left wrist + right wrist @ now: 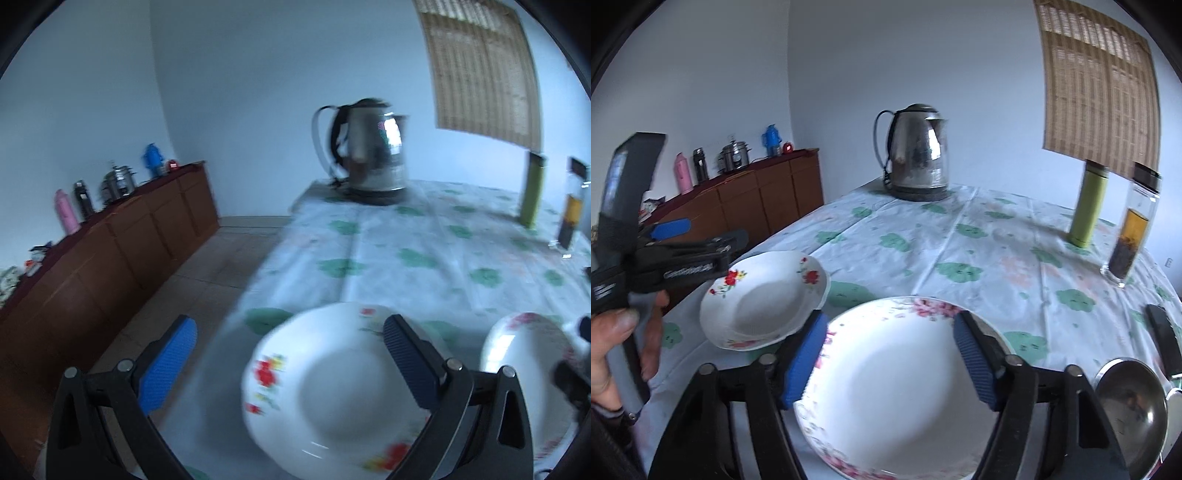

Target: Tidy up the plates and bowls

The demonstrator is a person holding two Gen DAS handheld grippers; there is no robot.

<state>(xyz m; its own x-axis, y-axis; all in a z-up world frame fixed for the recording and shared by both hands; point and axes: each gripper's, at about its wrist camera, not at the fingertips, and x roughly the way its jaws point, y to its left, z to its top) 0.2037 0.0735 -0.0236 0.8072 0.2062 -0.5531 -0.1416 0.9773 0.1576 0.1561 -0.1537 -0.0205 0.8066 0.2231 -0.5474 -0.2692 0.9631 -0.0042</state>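
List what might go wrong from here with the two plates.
1. The red-flowered plate lies close to the table edge; a nudge from the left gripper might push it off.
2. The right gripper, jaws open, hangs over the pink-flowered plate; a poor grip on the smooth rim may slip.
3. The ladle beside it could get knocked.

Glossy ceramic plates (901, 387), shiny metal kettle (918, 151), wooden sideboard (768, 195)

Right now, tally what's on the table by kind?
Floral plates: 2, red-flowered, pink-flowered
Electric kettle: 1
Green flask: 1
Glass tea bottle: 1
Metal ladle: 1
Total: 6, not counting a dark, partly hidden item at the right edge.
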